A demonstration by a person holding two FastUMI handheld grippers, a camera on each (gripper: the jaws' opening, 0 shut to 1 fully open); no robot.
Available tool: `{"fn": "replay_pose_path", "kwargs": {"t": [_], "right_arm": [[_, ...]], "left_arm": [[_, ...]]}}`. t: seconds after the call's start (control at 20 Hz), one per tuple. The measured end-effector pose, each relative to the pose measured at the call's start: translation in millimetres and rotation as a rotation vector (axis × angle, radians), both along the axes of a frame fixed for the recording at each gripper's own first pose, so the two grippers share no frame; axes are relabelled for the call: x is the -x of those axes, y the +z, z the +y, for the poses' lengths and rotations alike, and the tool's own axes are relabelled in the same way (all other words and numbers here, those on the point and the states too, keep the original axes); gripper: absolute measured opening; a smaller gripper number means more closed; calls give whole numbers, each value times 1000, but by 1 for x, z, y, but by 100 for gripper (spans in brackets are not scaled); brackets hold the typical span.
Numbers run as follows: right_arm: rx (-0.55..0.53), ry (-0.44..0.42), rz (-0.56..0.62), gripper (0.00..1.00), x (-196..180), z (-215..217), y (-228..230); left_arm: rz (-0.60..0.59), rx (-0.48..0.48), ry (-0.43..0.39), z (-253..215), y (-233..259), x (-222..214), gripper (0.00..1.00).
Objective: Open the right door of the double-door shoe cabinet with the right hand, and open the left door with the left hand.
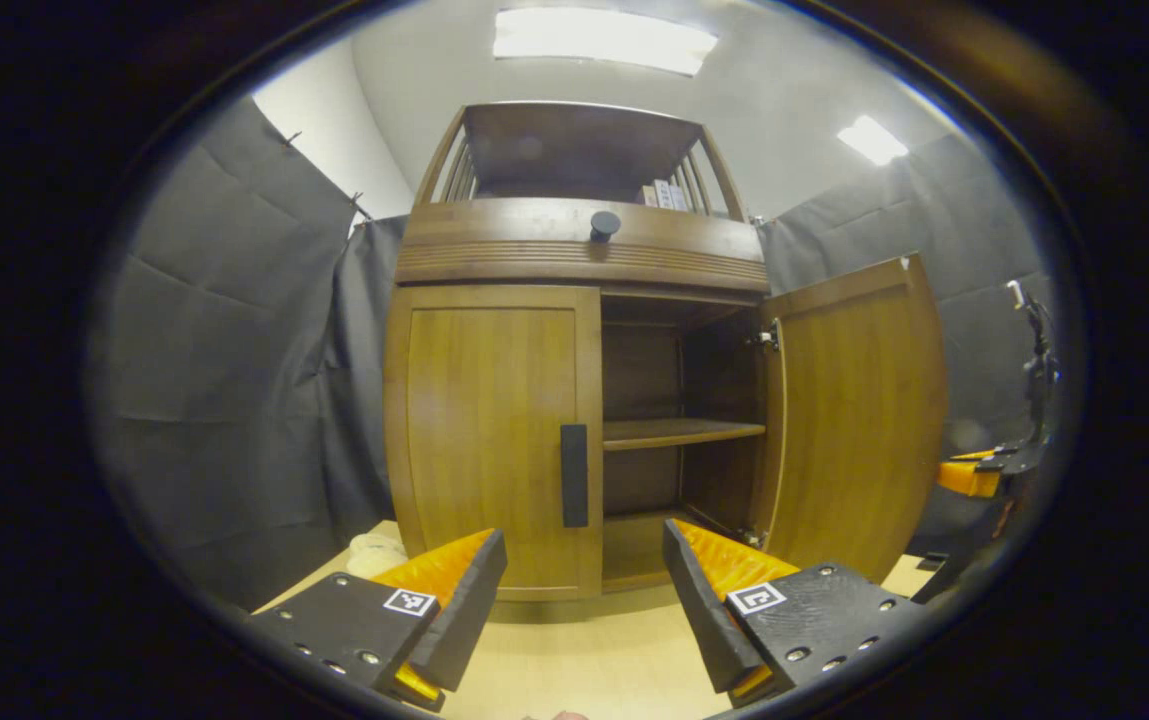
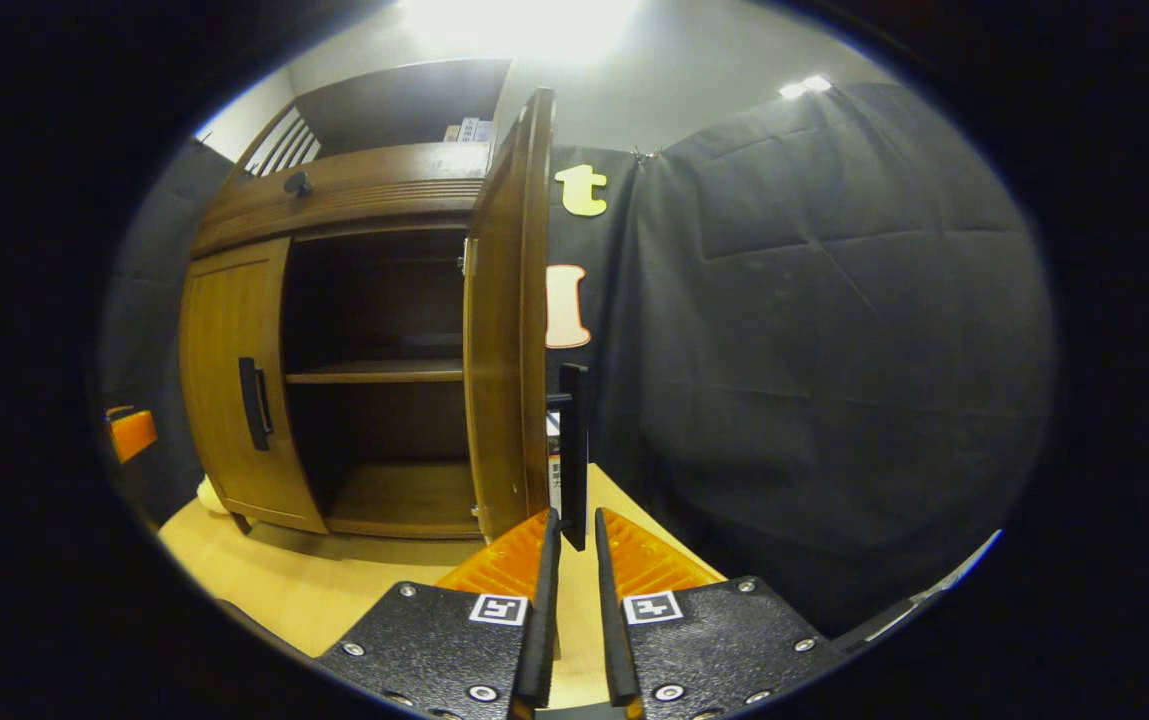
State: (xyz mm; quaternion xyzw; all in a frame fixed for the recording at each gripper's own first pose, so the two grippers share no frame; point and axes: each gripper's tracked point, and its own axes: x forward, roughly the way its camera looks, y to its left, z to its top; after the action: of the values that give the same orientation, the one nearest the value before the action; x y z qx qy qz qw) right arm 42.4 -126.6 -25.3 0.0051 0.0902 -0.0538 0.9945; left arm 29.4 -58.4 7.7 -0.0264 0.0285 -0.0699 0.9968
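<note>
1. Nearest my lens in the left gripper view sat my own left gripper (image 1: 584, 590), jaws spread wide and holding nothing, aimed at the shoe cabinet (image 1: 574, 260) at twelve o'clock.
2. The left door (image 1: 489, 440) stood closed; its handle (image 1: 574, 475) hung just above the gap between my fingers, apart from them.
3. In the right gripper view my right gripper (image 2: 574, 545) had its jaws nearly together around the lower tip of the right door's handle (image 2: 574, 450), at twelve o'clock. I could not tell whether both fingers pressed on it.
4. The right door (image 2: 506, 320) stood swung well out, baring the inner shelf (image 2: 374, 372). I judged that half done, the left door remaining.
5. Risks, as I judged them: so low a hold could slip off the bar; my left jaws, approaching off-line, might bump the door edge rather than straddle the handle.
</note>
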Motion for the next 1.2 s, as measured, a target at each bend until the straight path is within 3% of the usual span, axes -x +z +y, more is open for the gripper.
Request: {"fn": "replay_pose_path", "kwargs": {"t": [0.1, 0.25, 0.3, 0.55, 0.6, 1.2], "right_arm": [[22, 18, -22, 27, 7, 7, 6], [29, 29, -58, 93, 17, 20, 15], [29, 34, -72, 97, 18, 24, 18], [31, 88, -94, 97, 15, 47, 18], [30, 92, -93, 98, 14, 48, 17], [23, 99, -42, 98, 6, 50, -7]], "left_arm": [[9, 0, 2, 0, -2, -11, 90], [1, -13, 13, 3, 2, -34, 90], [-5, -14, 18, 4, 4, -44, 90], [-34, 8, 38, 5, 11, -90, 90], [-42, 7, 42, 5, 12, -101, 96], [-13, 31, 50, -12, -19, -194, 96]]}}
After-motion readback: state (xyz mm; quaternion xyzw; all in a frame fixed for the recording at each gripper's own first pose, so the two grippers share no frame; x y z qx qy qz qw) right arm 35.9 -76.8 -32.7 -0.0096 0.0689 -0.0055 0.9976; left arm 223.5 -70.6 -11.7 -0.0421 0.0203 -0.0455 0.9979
